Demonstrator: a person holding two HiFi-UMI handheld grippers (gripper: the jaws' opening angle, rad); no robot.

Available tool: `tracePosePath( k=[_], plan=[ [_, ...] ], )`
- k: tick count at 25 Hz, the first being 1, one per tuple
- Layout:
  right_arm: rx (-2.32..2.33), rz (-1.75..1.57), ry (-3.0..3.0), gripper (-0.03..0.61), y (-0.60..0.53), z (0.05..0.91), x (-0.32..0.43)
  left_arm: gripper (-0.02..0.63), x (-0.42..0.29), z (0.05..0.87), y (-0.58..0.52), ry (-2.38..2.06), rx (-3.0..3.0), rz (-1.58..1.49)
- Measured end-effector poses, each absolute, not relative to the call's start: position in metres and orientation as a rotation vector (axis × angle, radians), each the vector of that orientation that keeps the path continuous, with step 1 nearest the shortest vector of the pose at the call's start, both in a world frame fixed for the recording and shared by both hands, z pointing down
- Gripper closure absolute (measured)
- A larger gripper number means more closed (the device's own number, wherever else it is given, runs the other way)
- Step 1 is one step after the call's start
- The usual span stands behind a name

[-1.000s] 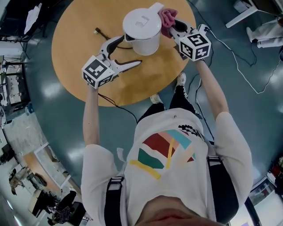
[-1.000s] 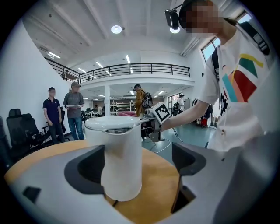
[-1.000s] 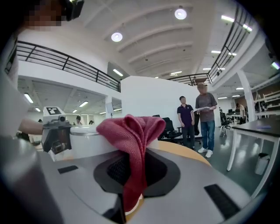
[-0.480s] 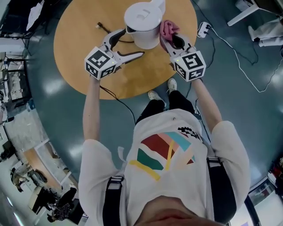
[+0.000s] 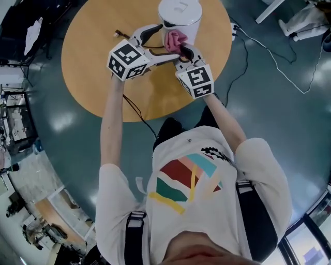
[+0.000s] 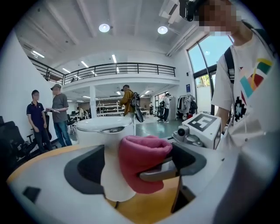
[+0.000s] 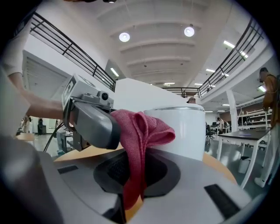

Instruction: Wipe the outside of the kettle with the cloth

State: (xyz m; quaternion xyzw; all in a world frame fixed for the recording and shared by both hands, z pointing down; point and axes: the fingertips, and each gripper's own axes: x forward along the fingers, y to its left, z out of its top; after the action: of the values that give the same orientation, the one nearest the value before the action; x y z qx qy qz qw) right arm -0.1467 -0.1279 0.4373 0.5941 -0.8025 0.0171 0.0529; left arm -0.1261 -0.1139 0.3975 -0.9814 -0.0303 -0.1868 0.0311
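The single crumpled pink terry cloth (image 7: pixel 141 131) is clamped in the closed jaws of the right gripper (image 5: pixel 182 52), its bunched top pressed against the near side of the one white plastic kettle (image 5: pixel 179 13), which stands at the far edge of the round wooden table (image 5: pixel 98 62). The left gripper (image 6: pixel 133 166) has its jaws spread wide, one by the kettle's left side and the other passing in front of it, so kettle and cloth both lie between them. Two grippers show, their tips crowded together at the kettle.
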Motion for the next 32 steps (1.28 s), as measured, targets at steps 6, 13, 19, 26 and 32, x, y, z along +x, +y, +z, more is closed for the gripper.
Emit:
tracePosePath(
  k=[6,13,19,26,32],
  plan=[
    [1.842,0.04,-2.443,0.531,-0.143,0.448,-0.151,0.1,-0.123,0.409,-0.103,-0.159,-2.996,-0.523],
    [2.043,0.183,-2.408,0.531,-0.088,0.446,-0.039,0.1,-0.127,0.41,-0.099,0.017,-3.146,-0.433],
    [1.891,0.209,-2.435,0.531,-0.137,0.476,0.072,0.1,-0.087,0.441,-0.109,0.297,-3.198,-0.483],
    [1.303,0.106,-2.681,0.531,-0.235,0.504,0.042,0.1,-0.08,0.476,-0.156,0.647,-3.171,-0.564],
    [1.051,0.076,-2.805,0.531,-0.253,0.523,0.032,0.1,-0.069,0.495,-0.164,0.816,-3.123,-0.549]
  ],
)
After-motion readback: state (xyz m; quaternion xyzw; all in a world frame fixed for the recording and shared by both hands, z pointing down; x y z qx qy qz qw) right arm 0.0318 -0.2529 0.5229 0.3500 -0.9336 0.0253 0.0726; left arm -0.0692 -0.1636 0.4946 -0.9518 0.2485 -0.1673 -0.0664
